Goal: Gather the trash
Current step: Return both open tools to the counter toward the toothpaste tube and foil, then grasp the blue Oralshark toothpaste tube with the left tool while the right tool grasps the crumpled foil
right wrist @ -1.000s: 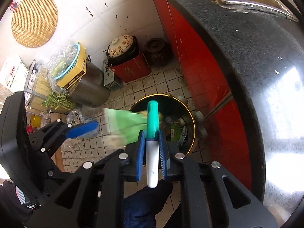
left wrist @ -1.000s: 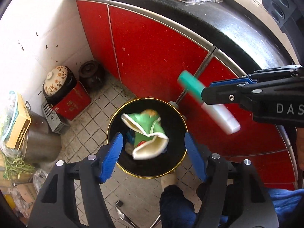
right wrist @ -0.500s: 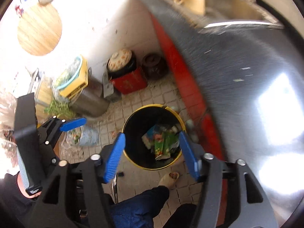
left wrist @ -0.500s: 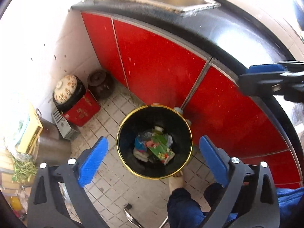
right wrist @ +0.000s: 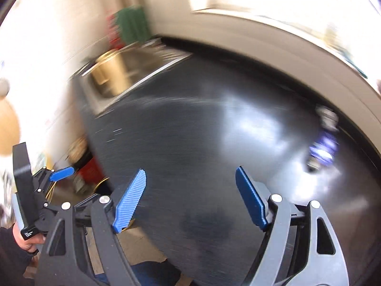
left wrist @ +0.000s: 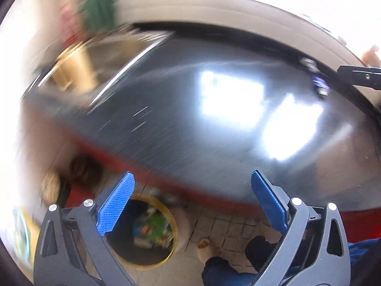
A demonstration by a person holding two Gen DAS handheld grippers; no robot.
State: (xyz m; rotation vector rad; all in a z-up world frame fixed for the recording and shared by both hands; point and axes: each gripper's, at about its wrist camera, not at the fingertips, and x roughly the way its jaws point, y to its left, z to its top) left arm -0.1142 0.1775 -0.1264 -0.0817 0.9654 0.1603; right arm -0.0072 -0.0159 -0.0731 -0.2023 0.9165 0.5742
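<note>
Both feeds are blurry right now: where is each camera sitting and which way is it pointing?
Left wrist: behind the open left gripper, facing the dark countertop, trash bin on the floor below; the person's foot and the right gripper's edge show.
Right wrist: behind the open right gripper, over the same countertop; the left gripper and the hand holding it show.
Shared: countertop, sink, a blurred purple item.

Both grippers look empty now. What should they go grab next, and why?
Probably move the right gripper toward the small blurry purple-and-white item lying on the dark glossy countertop. Both it and the left gripper are open and hold nothing, the gold-rimmed black trash bin already contains wrappers, and that item looks like the only loose piece on the countertop.
</note>
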